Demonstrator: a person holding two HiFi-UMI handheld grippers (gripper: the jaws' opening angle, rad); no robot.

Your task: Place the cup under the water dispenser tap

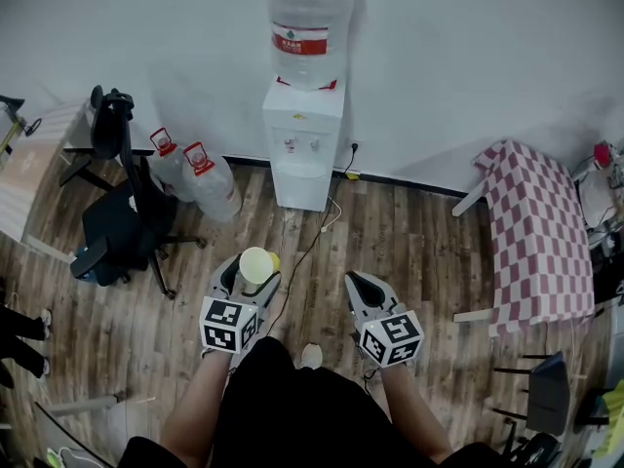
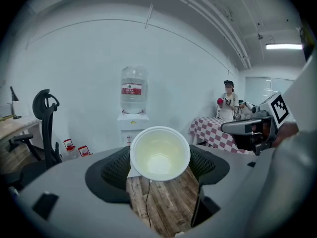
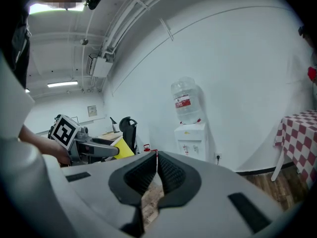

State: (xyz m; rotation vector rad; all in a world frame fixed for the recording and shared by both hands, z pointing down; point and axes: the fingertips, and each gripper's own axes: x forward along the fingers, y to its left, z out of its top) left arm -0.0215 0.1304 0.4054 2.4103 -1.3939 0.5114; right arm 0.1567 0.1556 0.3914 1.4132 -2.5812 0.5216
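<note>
Cup (image 1: 256, 263) is pinched by the left gripper's (image 1: 253, 273) fingers (image 2: 111, 170), well apart from the water dispenser (image 1: 302, 154); right gripper's (image 3: 157, 155) fingers press together.

No word or number can be read in any view. The water bottle (image 1: 302, 8) on the water dispenser (image 1: 303, 154) at the far wall carries a red label (image 1: 300, 40) with white print that is too small to read. A small yellow sticker (image 3: 186, 132) sits on the dispenser's front, and its marks are illegible. The marker cube (image 1: 229, 325) on the left gripper (image 1: 253, 269) and the marker cube (image 1: 390, 339) on the right gripper (image 1: 363, 283) bear black-and-white square code patterns without letters. A small notice (image 3: 92, 111) hangs on the far wall to the left, its print unreadable.
</note>
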